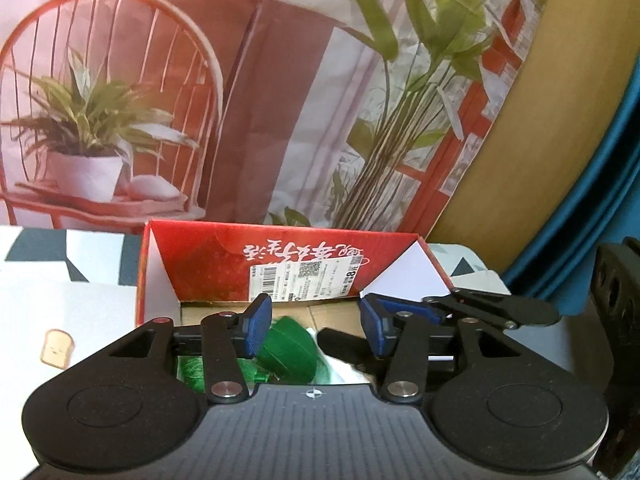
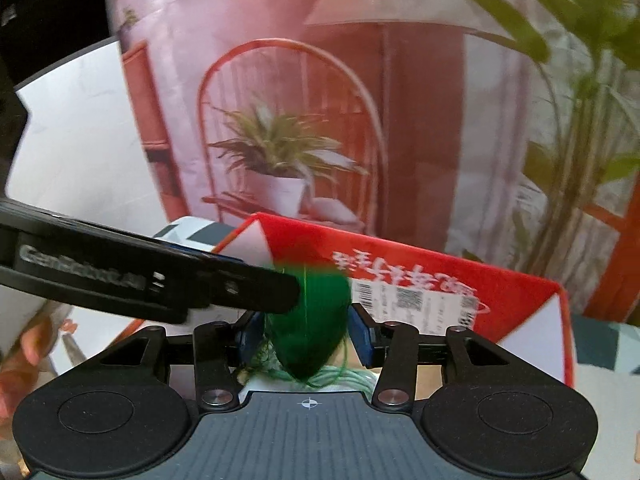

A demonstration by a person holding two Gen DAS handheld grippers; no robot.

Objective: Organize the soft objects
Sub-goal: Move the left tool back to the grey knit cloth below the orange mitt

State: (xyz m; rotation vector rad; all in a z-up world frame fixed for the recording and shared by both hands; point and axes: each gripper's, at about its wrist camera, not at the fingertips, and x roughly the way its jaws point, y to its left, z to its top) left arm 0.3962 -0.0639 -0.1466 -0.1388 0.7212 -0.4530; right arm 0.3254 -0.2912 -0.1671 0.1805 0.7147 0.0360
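Right gripper (image 2: pixel 307 334) straddles a green soft object (image 2: pixel 308 320) at moderate width; whether its pads press it cannot be told. Left gripper (image 1: pixel 316 326), jaws apart and empty, hovers over the same green item, above the red box (image 1: pixel 240 256) on the bench (image 1: pixel 60 312). Placement appears nearly complete; release remains.

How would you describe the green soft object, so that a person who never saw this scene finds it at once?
Look for the open red cardboard box in front of the backdrop printed with a chair and plants. Two grippers reach over its open top. The green fringed soft object is between the blue pads of the right gripper; it is the only deep green thing there, with loose threads trailing below.
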